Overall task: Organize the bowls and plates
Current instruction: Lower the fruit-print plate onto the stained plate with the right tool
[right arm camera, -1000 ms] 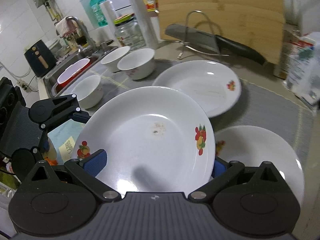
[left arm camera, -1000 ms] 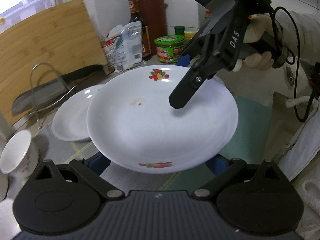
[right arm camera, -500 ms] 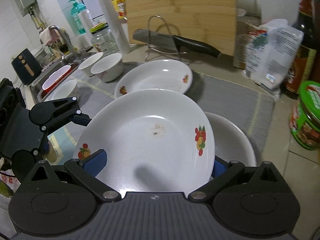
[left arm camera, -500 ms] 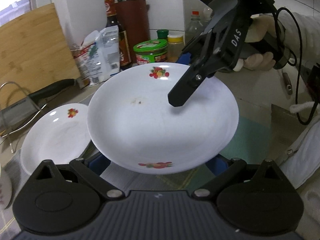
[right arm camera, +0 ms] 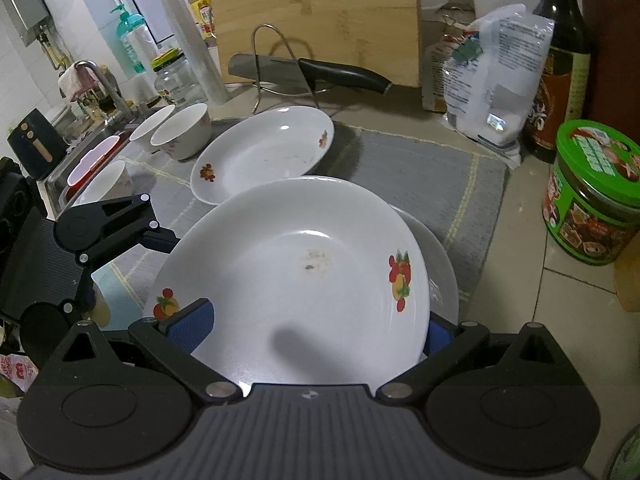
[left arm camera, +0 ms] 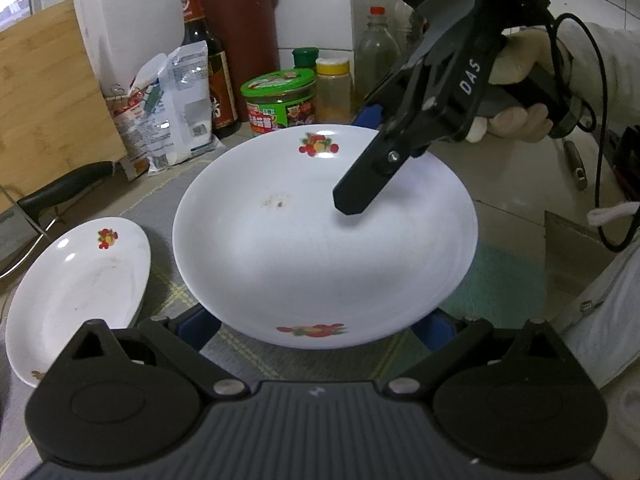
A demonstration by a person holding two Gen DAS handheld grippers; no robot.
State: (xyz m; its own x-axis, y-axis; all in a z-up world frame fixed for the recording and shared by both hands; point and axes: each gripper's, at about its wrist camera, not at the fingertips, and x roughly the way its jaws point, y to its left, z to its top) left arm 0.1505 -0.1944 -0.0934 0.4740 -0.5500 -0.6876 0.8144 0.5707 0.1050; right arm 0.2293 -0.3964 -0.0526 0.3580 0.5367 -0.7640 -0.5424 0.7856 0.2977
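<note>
Plate [left arm camera: 320, 248] spans both grippers' wide-spread jaws, rim clamped by blue pads each side.

The held plate [left arm camera: 324, 240] is white, with red, yellow and green fruit prints at opposite rims and a small brownish smudge near its middle. A second plate [left arm camera: 76, 292] is white with the same fruit print. A third plate [right arm camera: 264, 152] is white too, printed with fruit at two rim spots. The bowls [right arm camera: 182, 130] are white with faint reddish flowers. The mat [right arm camera: 420, 176] is grey with pale yellow lines. The left tool [left arm camera: 316, 328] is black with blue pads; so is the right tool [right arm camera: 316, 324]. The jar [right arm camera: 592, 192] has a green lid and a green, red-pictured label. The cutting board [right arm camera: 316, 12] is light bamboo brown. The knife [right arm camera: 344, 76] handle is black.
</note>
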